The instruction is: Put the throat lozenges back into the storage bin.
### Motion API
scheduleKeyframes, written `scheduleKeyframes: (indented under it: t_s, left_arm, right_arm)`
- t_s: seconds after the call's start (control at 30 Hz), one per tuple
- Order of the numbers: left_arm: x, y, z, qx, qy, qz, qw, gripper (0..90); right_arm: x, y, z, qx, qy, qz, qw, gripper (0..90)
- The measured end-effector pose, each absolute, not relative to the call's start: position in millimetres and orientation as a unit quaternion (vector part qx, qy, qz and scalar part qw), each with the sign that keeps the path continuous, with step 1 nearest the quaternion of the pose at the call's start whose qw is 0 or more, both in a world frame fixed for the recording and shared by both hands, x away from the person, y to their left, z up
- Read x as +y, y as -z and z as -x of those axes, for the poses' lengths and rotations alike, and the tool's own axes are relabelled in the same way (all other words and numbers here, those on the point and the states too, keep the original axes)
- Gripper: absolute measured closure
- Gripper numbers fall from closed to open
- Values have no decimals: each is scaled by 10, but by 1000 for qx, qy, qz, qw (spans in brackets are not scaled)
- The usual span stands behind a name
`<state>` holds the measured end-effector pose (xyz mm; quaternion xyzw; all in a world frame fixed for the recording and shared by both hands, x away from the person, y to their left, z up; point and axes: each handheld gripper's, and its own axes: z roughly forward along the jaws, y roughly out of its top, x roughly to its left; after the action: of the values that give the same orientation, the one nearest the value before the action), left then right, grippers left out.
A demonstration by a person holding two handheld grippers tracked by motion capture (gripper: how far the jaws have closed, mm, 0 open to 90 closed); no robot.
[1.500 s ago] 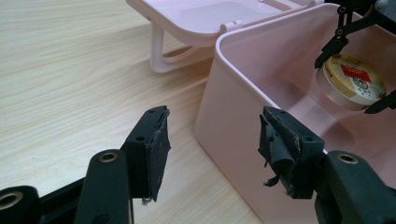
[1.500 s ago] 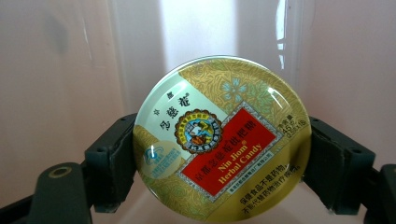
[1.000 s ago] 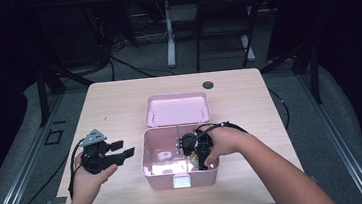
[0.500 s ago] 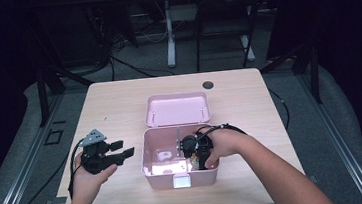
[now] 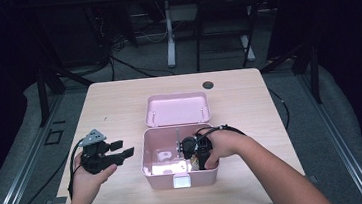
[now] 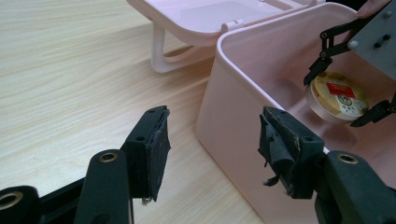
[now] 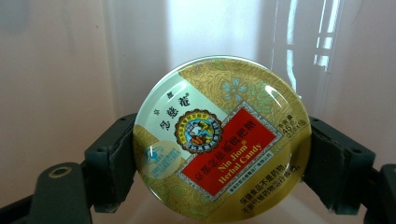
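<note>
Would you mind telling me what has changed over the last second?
Nothing visibly changed. The right tool stays inside the pink box, shut on the candy tin; the left tool stays open beside the box, and the lid lies behind it.

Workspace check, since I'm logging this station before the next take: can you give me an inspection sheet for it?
Surface: light wooden table, a dark round cap near its far edge.
Job's things: pink box open, lid lying back behind it; round candy tin held on edge inside the box.
Clutter: nothing seen.
Grippers: right tongs inside the box, shut on the tin's rim; left tongs open, empty, beside the box's outer wall.
Cables: black cable loops from the left tongs; another over the right hand.
Surroundings: dark room, grey floor, cables and stands behind the table.
</note>
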<state>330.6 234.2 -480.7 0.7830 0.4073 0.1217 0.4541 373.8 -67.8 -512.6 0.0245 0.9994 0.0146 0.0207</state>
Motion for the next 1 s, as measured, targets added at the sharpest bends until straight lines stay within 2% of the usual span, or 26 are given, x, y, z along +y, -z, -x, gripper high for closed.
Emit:
scheduleKeyframes:
  t_s: [1.0]
  left_arm:
    - [2347,4808,-3310,407,-120,-784,454,425]
  right_arm:
    - [-671,5183,-3774,999,-11,-29,21,192]
